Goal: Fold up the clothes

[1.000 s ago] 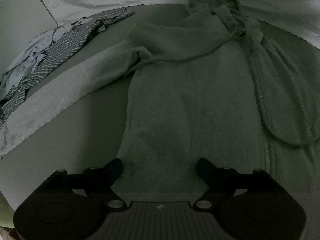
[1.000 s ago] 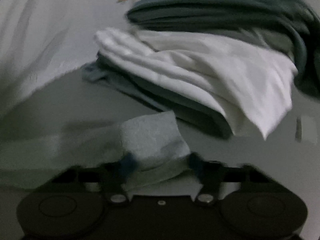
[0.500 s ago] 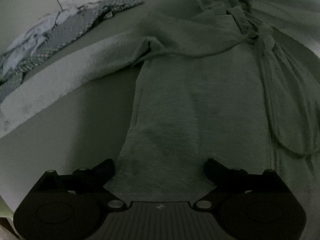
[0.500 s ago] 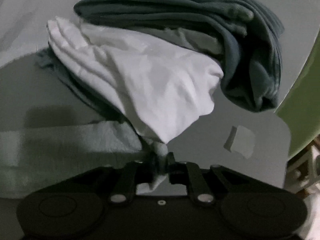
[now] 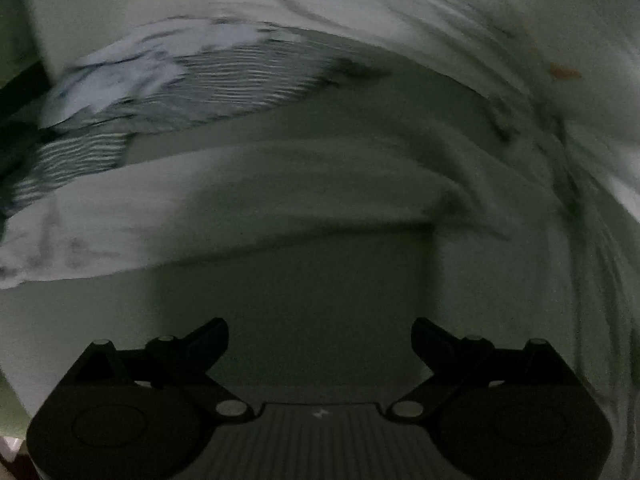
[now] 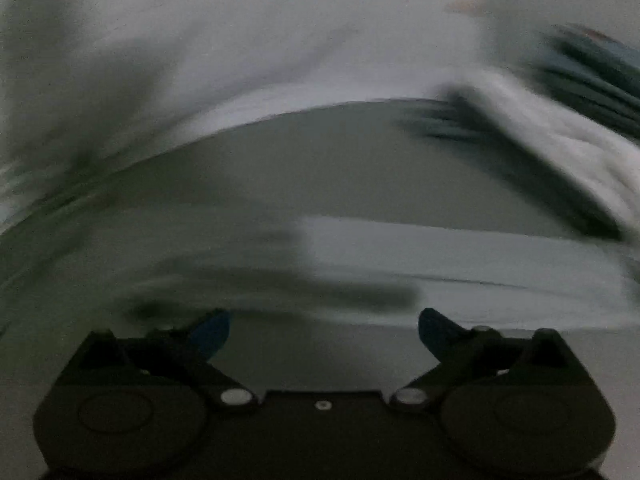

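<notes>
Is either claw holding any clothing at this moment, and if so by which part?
Nothing is held. The left claw stands open with only the table between its fingers, and the right claw is open too, the grey garment lying just ahead of it.

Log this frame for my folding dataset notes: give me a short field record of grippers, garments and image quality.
left gripper: open, holding nothing
right gripper: open, holding nothing
grey garment sleeve: lies flat across the table, ahead of the left gripper
checked shirt: heaped behind the sleeve
folded stack: far right in right view
image quality: both views motion-blurred
</notes>
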{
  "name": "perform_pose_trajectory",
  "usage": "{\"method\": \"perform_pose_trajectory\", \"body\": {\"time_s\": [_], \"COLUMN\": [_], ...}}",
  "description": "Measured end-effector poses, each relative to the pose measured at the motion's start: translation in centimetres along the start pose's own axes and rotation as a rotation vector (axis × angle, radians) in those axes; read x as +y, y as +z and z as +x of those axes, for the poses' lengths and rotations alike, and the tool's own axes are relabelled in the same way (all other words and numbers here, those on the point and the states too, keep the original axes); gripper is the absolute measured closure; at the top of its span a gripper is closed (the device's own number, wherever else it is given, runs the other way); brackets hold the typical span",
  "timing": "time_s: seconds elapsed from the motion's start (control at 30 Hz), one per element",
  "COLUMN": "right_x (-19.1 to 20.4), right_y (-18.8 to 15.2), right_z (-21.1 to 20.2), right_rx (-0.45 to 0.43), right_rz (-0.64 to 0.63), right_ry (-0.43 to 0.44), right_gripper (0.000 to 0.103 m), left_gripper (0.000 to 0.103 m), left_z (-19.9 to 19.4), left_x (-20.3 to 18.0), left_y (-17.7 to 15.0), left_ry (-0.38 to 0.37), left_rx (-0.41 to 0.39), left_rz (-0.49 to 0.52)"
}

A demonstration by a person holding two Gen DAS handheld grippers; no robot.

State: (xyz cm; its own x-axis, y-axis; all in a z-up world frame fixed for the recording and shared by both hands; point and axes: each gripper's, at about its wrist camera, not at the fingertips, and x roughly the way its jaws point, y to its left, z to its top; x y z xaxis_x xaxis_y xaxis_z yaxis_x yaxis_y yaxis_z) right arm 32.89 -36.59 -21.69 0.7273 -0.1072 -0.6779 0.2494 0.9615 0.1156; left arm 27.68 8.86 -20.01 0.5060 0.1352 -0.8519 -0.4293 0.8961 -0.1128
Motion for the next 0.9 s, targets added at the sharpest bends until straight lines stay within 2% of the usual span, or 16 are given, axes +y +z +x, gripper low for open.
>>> {"method": "perform_pose_trajectory", "body": {"time_s": [0.1,0.17,0.27,0.37,0.43,0.57,0.73,0.8,0.87,0.9], "right_x": [8.3,12.7,18.1,21.7,23.1,24.5,24.4,24.3,24.2,24.2], "right_y": [-0.9,-1.8,-3.4,-4.9,-5.9,-7.3,-7.9,-8.2,-8.6,-8.6], "right_z": [0.7,1.4,2.3,2.9,3.2,3.0,3.1,3.0,2.8,2.8], "right_rx": [0.016,0.031,0.057,0.093,0.109,0.078,0.033,0.001,-0.019,-0.02], "right_rz": [-0.135,-0.201,-0.268,-0.29,-0.298,-0.382,-0.378,-0.369,-0.366,-0.365], "right_ry": [0.181,0.258,0.315,0.324,0.317,0.25,0.225,0.221,0.219,0.218], "right_gripper": [0.0,0.0,0.0,0.0,0.0,0.0,0.0,0.0,0.0,0.0], "left_gripper": [0.005,0.005,0.005,0.005,0.005,0.005,0.005,0.005,0.014,0.024], "left_z": [-0.1,-0.3,-0.3,-0.4,-0.3,0.6,1.8,2.4,2.6,2.6], "left_x": [5.1,8.3,12.9,17.0,19.4,23.1,24.4,24.9,25.3,25.4], "left_y": [1.0,1.4,1.9,2.3,2.4,2.7,2.8,2.5,2.1,1.9], "left_ry": [0.07,0.118,0.205,0.303,0.344,0.32,0.338,0.339,0.318,0.317], "left_rx": [-0.034,-0.054,-0.08,-0.107,-0.118,-0.106,-0.092,-0.088,-0.101,-0.115], "left_rz": [-0.074,-0.115,-0.172,-0.213,-0.242,-0.292,-0.287,-0.323,-0.383,-0.406]}}
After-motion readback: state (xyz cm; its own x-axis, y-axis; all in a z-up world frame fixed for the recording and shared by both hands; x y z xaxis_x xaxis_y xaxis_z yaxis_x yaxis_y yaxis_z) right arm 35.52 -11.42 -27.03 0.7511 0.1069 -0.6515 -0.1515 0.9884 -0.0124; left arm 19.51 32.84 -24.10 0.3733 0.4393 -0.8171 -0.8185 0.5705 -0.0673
